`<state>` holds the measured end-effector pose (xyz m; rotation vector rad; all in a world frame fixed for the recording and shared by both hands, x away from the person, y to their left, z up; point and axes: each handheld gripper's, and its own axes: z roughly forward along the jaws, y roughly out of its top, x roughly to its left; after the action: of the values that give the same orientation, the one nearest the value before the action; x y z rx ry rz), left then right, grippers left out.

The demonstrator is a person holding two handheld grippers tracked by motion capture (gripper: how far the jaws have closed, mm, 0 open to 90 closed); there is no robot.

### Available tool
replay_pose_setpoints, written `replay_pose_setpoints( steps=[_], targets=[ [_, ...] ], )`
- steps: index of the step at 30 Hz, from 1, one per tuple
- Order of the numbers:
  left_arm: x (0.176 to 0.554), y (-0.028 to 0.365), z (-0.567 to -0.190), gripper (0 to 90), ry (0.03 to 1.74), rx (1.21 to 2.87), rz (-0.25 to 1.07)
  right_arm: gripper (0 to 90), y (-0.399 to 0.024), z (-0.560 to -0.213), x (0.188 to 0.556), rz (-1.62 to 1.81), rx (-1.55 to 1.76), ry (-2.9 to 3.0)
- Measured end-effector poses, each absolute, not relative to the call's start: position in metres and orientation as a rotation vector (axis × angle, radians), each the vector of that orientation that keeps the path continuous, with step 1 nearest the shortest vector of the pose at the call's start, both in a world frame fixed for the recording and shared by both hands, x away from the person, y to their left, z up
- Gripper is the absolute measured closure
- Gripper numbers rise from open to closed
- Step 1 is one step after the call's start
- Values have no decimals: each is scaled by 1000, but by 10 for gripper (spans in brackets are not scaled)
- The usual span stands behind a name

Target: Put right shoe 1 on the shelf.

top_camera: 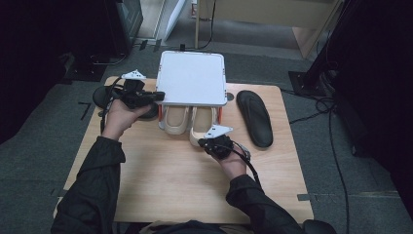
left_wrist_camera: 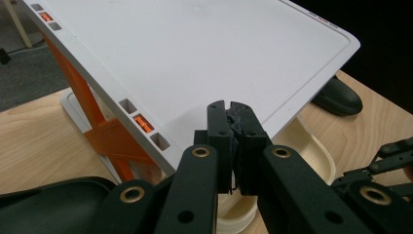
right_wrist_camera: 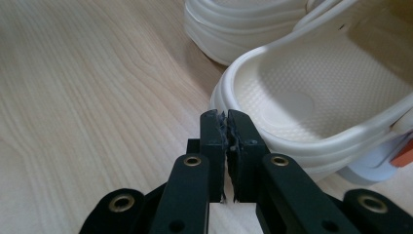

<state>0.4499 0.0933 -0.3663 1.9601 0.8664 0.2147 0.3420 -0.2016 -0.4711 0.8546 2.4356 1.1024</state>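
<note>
1. A white two-tier rack [top_camera: 193, 78] with orange braces stands at the upper middle of the high view, on the far part of a light wooden table [top_camera: 165, 180].
2. Two cream clogs lie side by side under the rack's top shelf, heels toward the bottom of the frame: the left clog [top_camera: 175, 121] sits just left of centre, and the right clog [top_camera: 200, 127] sticks out a little further toward the person.
3. The left gripper [top_camera: 157, 95], held in the person's left hand [top_camera: 122, 117], hovers at the rack's left front corner, in the upper left part of the high view. In the left gripper view its jaws stand pressed together in the middle of the frame with nothing between them, their tips in front of the rack's white shelf edge [left_wrist_camera: 146, 124].
4. The right gripper [top_camera: 208, 144] sits just below centre in the high view, beside the heel of the right clog. In the right gripper view its jaws are clenched on nothing, and the clog's cream heel rim [right_wrist_camera: 272, 131] lies just right of the tips; whether they touch it I cannot tell.
5. One black sandal [top_camera: 255, 117] lies on the table right of the rack, in the middle right of the high view. Another black sandal [top_camera: 100, 96] lies at the left, mostly hidden by the left hand and gripper.
</note>
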Motion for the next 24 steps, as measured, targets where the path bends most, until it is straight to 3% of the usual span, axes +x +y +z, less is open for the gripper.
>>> replay_pose_setpoints(
  steps=[4,12,15,24],
  targets=[
    [450,93,-366,883,867,1957,214,850,-197,-470,347,1093,835,2424],
    [450,93,-366,884,866,1961,215,726,-190,-462,348,1178,899,2370],
    [450,93,-366,883,866,1960,214,609,-185,-459,352,1189,919,2333],
    [450,93,-367,883,866,1956,211,574,-162,-467,373,1130,1036,2289]
  ],
)
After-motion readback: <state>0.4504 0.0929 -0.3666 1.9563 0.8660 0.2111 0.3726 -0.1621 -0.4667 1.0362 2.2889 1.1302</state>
